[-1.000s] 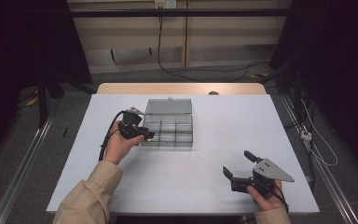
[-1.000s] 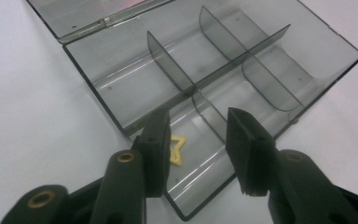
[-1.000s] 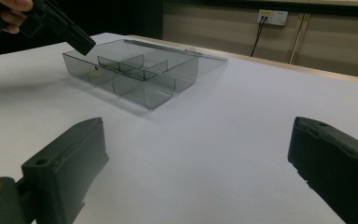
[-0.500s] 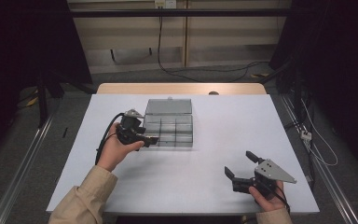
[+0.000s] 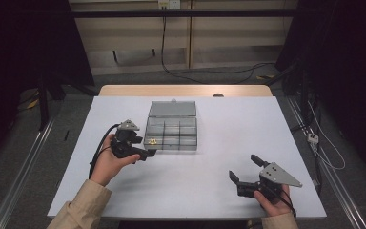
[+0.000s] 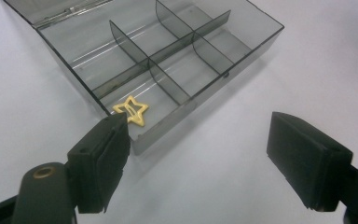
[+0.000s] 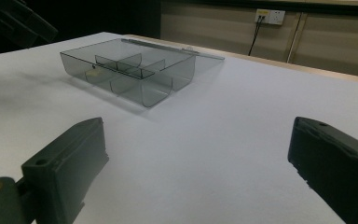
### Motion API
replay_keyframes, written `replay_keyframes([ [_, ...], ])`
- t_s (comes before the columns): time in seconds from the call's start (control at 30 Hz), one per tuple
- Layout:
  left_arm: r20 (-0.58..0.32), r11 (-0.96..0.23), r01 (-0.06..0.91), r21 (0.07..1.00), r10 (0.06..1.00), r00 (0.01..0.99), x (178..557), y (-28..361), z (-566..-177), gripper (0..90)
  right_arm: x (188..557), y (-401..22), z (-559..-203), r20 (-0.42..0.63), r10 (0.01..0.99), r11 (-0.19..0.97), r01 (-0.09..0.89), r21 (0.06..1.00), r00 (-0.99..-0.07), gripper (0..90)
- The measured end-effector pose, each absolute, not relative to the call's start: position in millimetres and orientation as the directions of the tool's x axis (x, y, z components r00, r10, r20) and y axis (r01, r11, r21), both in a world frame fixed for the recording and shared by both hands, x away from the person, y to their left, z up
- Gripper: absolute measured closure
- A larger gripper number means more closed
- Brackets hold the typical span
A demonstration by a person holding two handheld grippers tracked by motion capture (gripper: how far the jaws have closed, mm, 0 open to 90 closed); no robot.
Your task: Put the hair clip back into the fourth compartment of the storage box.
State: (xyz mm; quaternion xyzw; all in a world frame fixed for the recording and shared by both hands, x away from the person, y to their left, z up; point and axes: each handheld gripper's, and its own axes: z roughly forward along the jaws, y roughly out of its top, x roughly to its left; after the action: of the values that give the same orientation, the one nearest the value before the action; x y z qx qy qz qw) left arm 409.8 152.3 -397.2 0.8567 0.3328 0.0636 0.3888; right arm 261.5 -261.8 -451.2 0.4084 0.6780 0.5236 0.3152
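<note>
Backing off from the box [image 5: 171, 132], your left tool [image 6: 198, 154] now hangs spread and empty just beside its near corner; the star clip [image 6: 131, 110] lies in that corner compartment, likely just placed. Your right tool [image 5: 247, 172] rests spread, well apart.

The desk [image 5: 209, 191] is showing a smooth, matt white top, looking like a laminate or sheet cover, with a bare wood strip [image 5: 186, 90] running along its far edge. The compartment box [image 5: 171, 133] is looking like smoky, see-through plastic, glossy, its thin walls catching pale streaks of light. A small star clip [image 6: 131, 110] is lying in its near left compartment, shining yellow like gilt metal. The left gripper [image 6: 198, 158] is presenting jaws of matt black plastic with a faintly grainy skin. The right gripper [image 5: 247, 172] is carrying a flat grey plate, dull in finish. The sleeve [image 5: 78, 210] is looking like soft beige cloth.
</note>
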Motion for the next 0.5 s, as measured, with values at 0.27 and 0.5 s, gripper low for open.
replay_keyframes([
  [0.27,-0.149,-0.471,0.515,0.717,0.618,0.772,400,159,-402,20.4,261,-262,-451,-0.001,0.883,0.12,0.224,0.967,-0.469,3.7],
  [0.5,-0.143,-0.464,0.512,0.723,0.625,0.768,394,170,-407,19.1,261,-262,-451,0.0,0.884,0.118,0.224,0.967,-0.467,3.7],
])
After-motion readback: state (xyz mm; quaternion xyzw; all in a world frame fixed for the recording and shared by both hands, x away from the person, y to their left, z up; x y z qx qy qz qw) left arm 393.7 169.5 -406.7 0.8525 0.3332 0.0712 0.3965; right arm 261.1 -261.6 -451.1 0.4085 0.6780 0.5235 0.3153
